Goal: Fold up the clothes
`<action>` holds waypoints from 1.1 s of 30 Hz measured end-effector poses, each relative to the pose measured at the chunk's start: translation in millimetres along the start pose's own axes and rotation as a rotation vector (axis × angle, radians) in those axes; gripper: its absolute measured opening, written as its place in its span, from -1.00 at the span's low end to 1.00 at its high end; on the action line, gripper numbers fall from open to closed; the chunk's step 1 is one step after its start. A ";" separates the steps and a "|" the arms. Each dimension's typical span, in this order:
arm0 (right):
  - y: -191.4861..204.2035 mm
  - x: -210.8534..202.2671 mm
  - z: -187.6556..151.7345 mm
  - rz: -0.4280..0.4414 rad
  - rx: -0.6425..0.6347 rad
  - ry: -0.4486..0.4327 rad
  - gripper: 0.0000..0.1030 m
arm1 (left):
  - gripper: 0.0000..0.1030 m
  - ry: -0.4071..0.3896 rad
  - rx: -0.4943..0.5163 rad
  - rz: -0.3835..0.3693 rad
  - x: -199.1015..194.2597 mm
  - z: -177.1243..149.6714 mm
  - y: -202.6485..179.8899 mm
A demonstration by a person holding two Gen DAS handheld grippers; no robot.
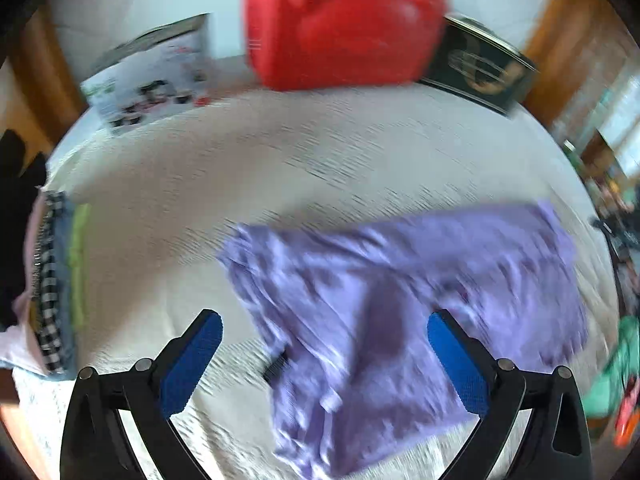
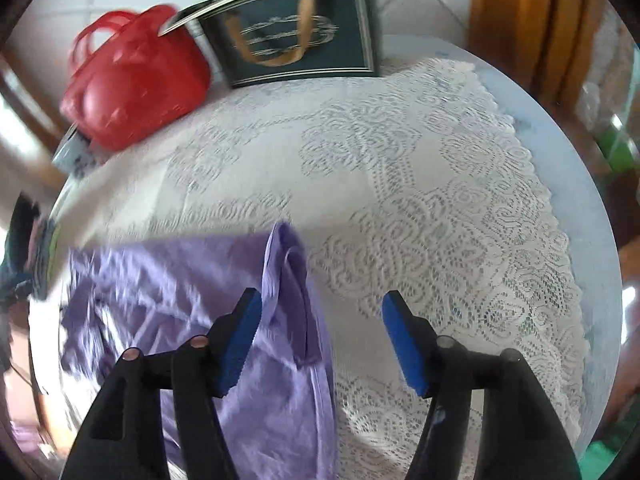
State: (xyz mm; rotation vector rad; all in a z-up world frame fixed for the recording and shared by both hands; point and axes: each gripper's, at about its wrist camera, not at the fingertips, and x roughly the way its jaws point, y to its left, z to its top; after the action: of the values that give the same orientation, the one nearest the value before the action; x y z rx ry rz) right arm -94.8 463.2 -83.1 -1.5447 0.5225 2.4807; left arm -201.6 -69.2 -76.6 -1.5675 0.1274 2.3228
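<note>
A lilac garment [image 1: 400, 300] lies crumpled on the lace-covered table [image 1: 280, 152], lower right of centre in the left wrist view. My left gripper [image 1: 324, 316] hovers above it with its blue pads [image 1: 192, 364] spread wide and nothing between them. In the right wrist view the same lilac garment [image 2: 180, 280] fills the lower left, with a raised fold along its right edge. My right gripper [image 2: 320, 298] is open over that edge. Its left pad [image 2: 240, 344] stands in front of the cloth, and the right pad is over bare lace [image 2: 440, 200]. Neither pad presses the fabric.
A red plastic basket [image 1: 340, 24] [image 2: 136, 80] and a dark green box [image 1: 484, 68] [image 2: 304, 36] stand at the table's far side, with a printed carton [image 1: 152, 76] to their left. A stack of folded clothes [image 1: 52, 280] sits at the left edge. The tablecloth's scalloped edge [image 2: 560, 240] runs down the right.
</note>
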 end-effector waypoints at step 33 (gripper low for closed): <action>16.6 11.1 -99.6 -0.049 0.100 0.126 -0.83 | 0.71 0.140 0.142 0.020 26.9 -121.6 -32.2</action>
State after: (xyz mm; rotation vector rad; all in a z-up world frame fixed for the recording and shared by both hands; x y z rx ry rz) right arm -22.2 409.5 -129.6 -1.6617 0.6105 2.2948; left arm -92.7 -64.2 -144.9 -1.6619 0.3356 2.1660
